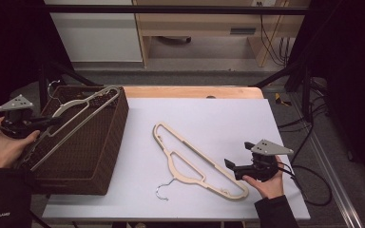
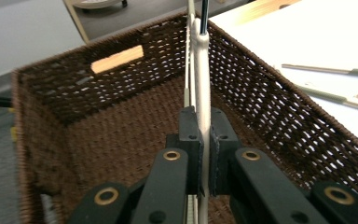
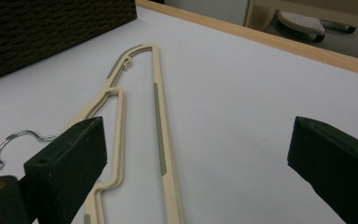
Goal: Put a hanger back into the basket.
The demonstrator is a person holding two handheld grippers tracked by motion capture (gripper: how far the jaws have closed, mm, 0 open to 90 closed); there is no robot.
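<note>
My left gripper is shut on a cream plastic hanger, gripping one thin bar edge-on. That hanger slants over the brown wicker basket, its far end near the basket's back right corner. A second cream hanger lies flat on the white table, and its metal hook points toward the front edge. My right gripper hovers open at this hanger's right end, jaws wide apart with nothing between them.
The basket stands at the table's left side and looks bare inside apart from the held hanger. The white table top has a wooden strip along its far edge. Cables trail off the right side.
</note>
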